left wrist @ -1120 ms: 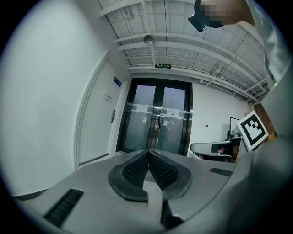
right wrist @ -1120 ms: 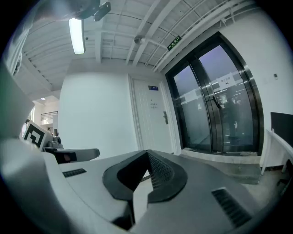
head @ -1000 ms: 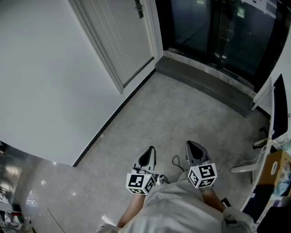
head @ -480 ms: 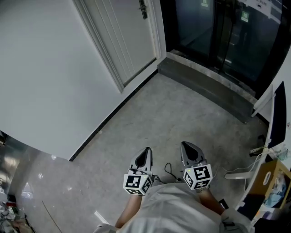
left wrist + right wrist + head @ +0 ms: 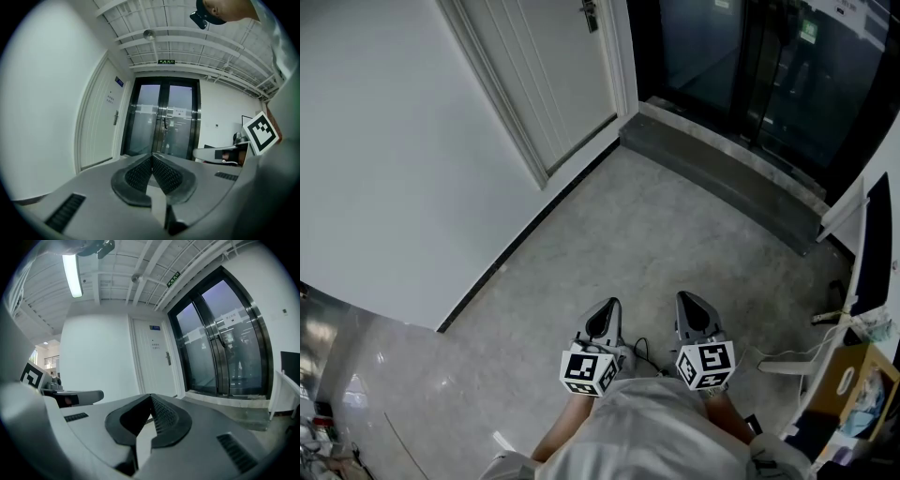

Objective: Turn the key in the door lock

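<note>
Pretty muted palette here. The door (image 5: 558,75) and the wall (image 5: 384,141) are both plain white, with a thin black skirting strip (image 5: 520,239). The floor (image 5: 656,234) is light grey with a fine speckle. The glass doors (image 5: 741,66) look dark, nearly black, with a green sign (image 5: 166,61) over them and a little blue plate (image 5: 120,82) by the white one. The left gripper (image 5: 606,309) and right gripper (image 5: 690,302) are grey, with black cross-hatched pads (image 5: 139,172) on the fingers and black-and-white patterned cubes (image 5: 586,370). The cardboard box (image 5: 853,384) is tan-orange.
</note>
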Tool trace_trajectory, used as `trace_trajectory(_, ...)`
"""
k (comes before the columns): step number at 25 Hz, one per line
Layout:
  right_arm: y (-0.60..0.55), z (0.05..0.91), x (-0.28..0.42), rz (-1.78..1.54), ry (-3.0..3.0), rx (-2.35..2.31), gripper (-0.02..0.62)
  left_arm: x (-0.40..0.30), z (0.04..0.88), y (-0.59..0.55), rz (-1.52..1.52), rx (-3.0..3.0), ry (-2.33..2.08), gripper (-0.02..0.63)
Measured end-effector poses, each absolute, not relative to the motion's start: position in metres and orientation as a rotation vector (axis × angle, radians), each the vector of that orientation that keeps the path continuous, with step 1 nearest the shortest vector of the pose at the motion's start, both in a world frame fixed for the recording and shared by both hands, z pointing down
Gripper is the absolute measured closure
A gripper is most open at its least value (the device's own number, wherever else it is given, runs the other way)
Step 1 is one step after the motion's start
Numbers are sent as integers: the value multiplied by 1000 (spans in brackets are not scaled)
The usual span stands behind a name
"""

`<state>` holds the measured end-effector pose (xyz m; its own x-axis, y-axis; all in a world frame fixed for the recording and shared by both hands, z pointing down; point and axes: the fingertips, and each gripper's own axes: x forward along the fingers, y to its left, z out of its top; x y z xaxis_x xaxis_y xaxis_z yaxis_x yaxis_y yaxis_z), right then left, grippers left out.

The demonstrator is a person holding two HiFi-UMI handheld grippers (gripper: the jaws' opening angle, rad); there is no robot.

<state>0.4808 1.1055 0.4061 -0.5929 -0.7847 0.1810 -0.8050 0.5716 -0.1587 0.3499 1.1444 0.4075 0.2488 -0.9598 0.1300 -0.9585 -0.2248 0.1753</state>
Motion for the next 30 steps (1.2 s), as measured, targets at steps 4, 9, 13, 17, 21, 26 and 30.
trace_trajectory(4,1067,407,446,327,-2691,1369,594,314,407,1103,-11,2314,-1816,597)
trace_trajectory(9,1015,385,391,287,-2689,1446,594,247,398,1047,-10,2347,-1801,597)
trace_trajectory(13,991,385,361,277,-2670,1496,594,215,393,1019,-30,2385,-1785,597)
trace_trajectory(17,972,383,337,238,-2652,1526,594,177,394,995,-7,2376,-1800,597)
trace_trajectory(21,946,379,353,229,-2614,1609,594,147,393,984,-16,2337,-1872,597)
trace_trajectory(26,911,379,353,315,-2601,1679,594,117,388,970,-46,2273,-1957,597)
trace_trajectory(30,890,383,324,324,-2615,1609,594,102,390,946,-35,2257,-1956,597)
